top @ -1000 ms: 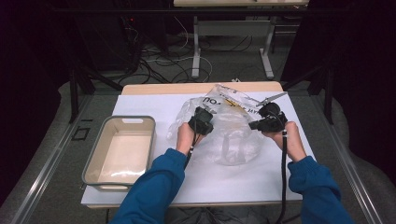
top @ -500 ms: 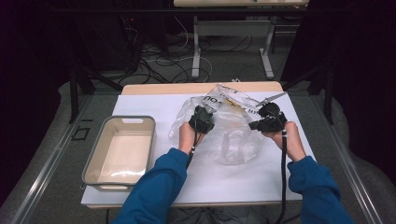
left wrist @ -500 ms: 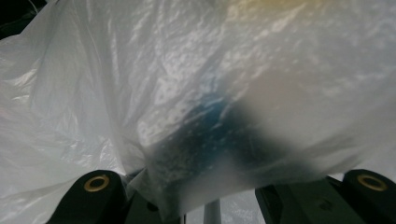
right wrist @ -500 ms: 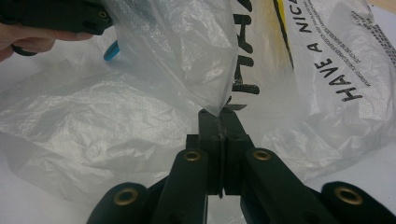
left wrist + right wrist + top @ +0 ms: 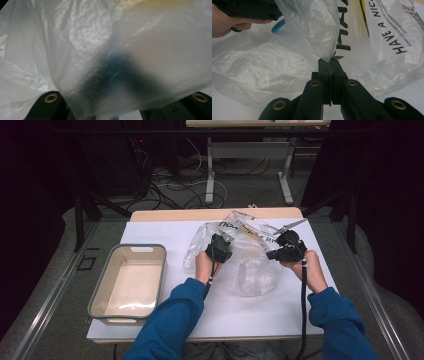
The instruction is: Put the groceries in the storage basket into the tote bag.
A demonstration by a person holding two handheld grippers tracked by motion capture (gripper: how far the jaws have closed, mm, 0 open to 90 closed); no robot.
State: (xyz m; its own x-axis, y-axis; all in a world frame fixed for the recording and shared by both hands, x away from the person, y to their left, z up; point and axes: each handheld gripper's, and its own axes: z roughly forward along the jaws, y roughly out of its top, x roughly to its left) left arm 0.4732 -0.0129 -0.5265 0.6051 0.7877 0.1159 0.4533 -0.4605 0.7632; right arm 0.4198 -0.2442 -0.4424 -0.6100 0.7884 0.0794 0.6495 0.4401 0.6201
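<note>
A crumpled clear plastic bag (image 5: pixel 250 270) with black print lies in the middle of the white table top. My right gripper (image 5: pixel 329 65) is shut on a thin edge of the bag (image 5: pixel 312 30) and holds that edge up. In the high view the right gripper (image 5: pixel 272 254) sits at the bag's right side. My left gripper (image 5: pixel 220 245) is at the bag's left side, with plastic draped over it. In the left gripper view the film (image 5: pixel 105 50) covers the jaws' tips, and a dark bluish shape shows through it.
An empty beige bin (image 5: pixel 100 290) stands at the table's left side. The white sheet (image 5: pixel 250 320) has bare room in front of the bag. Beyond the table's far edge are table legs and cables on the floor.
</note>
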